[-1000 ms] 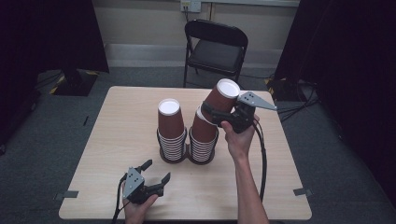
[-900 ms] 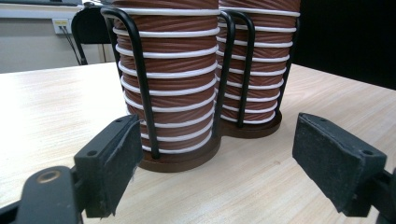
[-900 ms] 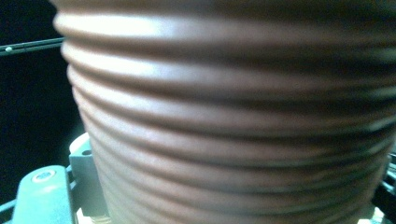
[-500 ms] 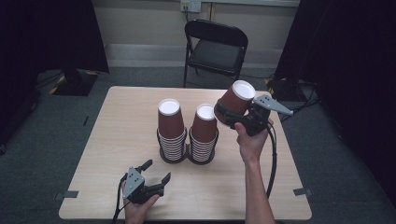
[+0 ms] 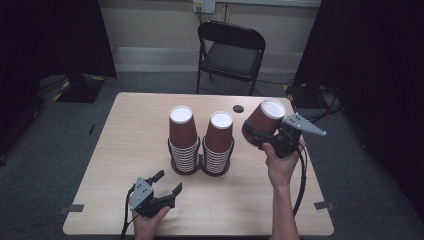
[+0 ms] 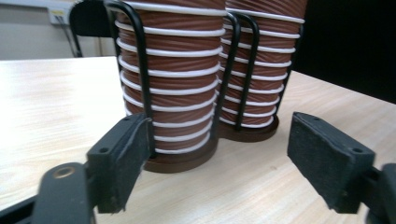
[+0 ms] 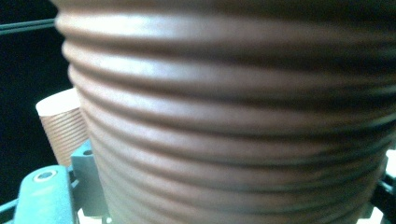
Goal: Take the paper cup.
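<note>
Cup (image 5: 263, 121) sits clamped in my right gripper (image 5: 272, 138), tilted, held above the table's (image 5: 125, 130) right side beside both racked stacks (image 5: 202, 142). My left gripper (image 5: 159, 192) rests gaping, empty; I'd level it before setting down

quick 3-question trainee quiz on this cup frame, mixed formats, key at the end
1. True or false: the right gripper holds a brown cup off the table, tilted.
2. How many cup stacks stand in the black wire holder? A) one B) two C) three
3. Fill in: the left gripper rests near the table's front edge with its jaws ____.

Key:
1. True. The cup is clamped and leans, apart from the stacks.
2. B. Left stack and right stack stand side by side.
3. Open, with nothing between them.
</note>
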`<state>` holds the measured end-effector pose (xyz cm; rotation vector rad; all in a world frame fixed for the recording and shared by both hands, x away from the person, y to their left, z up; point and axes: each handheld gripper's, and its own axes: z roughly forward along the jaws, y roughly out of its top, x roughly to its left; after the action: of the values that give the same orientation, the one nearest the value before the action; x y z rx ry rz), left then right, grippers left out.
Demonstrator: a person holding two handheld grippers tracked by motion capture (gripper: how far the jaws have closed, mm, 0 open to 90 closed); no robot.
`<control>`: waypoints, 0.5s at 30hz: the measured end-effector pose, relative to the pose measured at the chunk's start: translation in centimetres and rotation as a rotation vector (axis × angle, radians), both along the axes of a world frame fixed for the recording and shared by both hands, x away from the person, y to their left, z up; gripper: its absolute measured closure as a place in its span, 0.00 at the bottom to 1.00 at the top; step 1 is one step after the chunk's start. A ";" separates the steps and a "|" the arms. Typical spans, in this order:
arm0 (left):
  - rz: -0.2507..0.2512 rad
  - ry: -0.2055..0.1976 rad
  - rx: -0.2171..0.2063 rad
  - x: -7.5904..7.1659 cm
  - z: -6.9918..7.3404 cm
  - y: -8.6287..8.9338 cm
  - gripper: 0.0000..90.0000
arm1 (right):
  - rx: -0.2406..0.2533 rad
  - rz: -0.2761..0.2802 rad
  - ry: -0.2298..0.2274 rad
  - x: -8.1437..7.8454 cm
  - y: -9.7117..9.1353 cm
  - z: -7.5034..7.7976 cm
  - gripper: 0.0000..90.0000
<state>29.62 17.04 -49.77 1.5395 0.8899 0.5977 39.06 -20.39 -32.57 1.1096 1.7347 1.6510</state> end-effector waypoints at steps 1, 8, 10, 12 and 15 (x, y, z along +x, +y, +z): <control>-0.002 0.004 -0.001 0.0 0.0 -0.1 0.25 | 0.005 0.001 0.003 -0.2 0.0 -0.2 0.15; -0.014 0.000 -0.013 0.0 0.2 -0.3 0.28 | -0.005 -0.009 0.023 -1.4 0.1 -2.0 0.15; -0.022 0.001 -0.015 0.0 0.3 -0.3 0.28 | -0.001 -0.006 0.030 -2.1 0.1 -2.7 0.15; -0.045 0.003 -0.018 0.0 0.4 -0.3 0.31 | 0.009 0.003 0.042 -2.5 0.2 -3.2 0.15; -0.053 0.000 -0.033 -0.1 0.5 -0.4 0.32 | 0.011 0.015 0.062 -2.8 0.4 -3.9 0.15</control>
<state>29.53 16.67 -49.30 1.5293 0.8525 0.5420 36.29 -19.95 -36.44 1.1668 1.7790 1.6529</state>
